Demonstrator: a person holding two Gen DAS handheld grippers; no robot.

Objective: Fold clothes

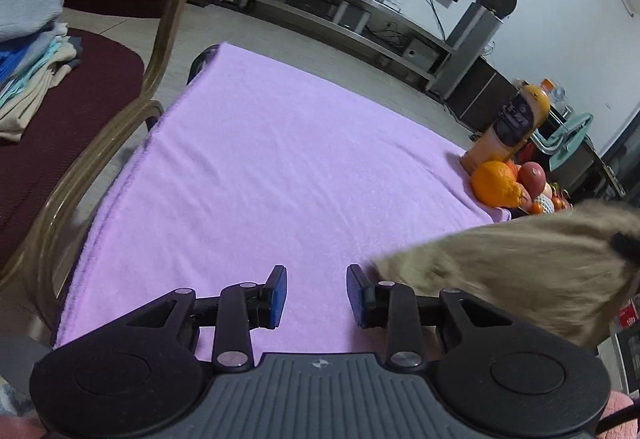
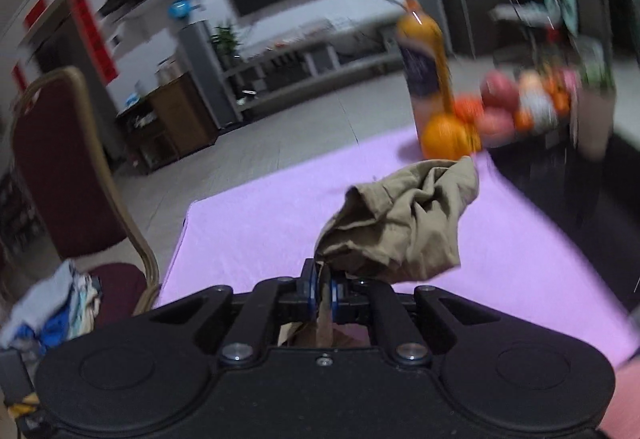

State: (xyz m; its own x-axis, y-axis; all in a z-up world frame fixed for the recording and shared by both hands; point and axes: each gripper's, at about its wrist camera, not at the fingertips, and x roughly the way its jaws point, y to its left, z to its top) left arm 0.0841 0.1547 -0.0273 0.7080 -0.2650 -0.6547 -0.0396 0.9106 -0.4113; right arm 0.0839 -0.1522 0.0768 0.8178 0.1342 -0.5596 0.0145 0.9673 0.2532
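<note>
A crumpled khaki garment point(image 2: 404, 223) hangs above the lilac towel point(image 2: 260, 235) that covers the table, with my right gripper point(image 2: 324, 289) shut on a bunched edge of it. In the left wrist view the same khaki garment point(image 1: 520, 271) shows blurred at the lower right, beside the right-hand finger. My left gripper point(image 1: 317, 295) stands open over the lilac towel point(image 1: 260, 159), with nothing between its blue pads point(image 1: 280, 293).
A dark red chair point(image 1: 68, 111) at the left holds a pile of folded clothes point(image 1: 28, 55). An orange juice bottle point(image 1: 512, 127), an orange point(image 1: 496, 183) and more fruit point(image 1: 536, 179) stand at the towel's far right corner. A shelf unit and a dark screen line the back wall.
</note>
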